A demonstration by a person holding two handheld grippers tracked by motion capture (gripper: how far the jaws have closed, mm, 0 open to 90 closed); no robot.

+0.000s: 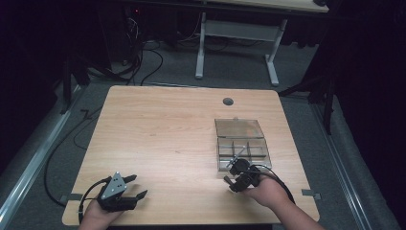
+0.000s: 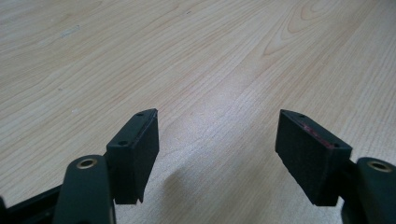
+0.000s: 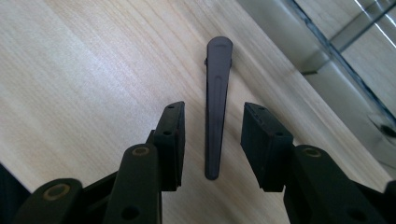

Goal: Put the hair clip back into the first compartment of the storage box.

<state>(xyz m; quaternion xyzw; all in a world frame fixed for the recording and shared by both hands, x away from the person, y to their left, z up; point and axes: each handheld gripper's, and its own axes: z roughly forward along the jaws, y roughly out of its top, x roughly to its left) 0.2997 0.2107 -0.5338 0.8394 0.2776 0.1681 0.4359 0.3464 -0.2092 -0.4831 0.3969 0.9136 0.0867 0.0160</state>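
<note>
A slim dark hair clip [image 3: 217, 93] lies flat on the wooden table [image 1: 158, 129], pointing away from the camera in the right gripper view. My right gripper [image 3: 213, 109] straddles the clip's near half. One jaw stands on each side, with a gap between each pad and the clip, so it is open. In the high view the right gripper [image 1: 231, 173] sits just in front of a clear compartment box [image 1: 242, 148]. My left gripper [image 1: 138, 185] rests near the table's front left, and its jaws are open wide over bare wood [image 2: 218, 116].
The clear box's lid [image 1: 238, 128] lies open behind its divided tray. A round grey cable hole [image 1: 228, 101] sits near the table's far edge. Another desk's white legs [image 1: 273, 62] and cables stand on the floor beyond.
</note>
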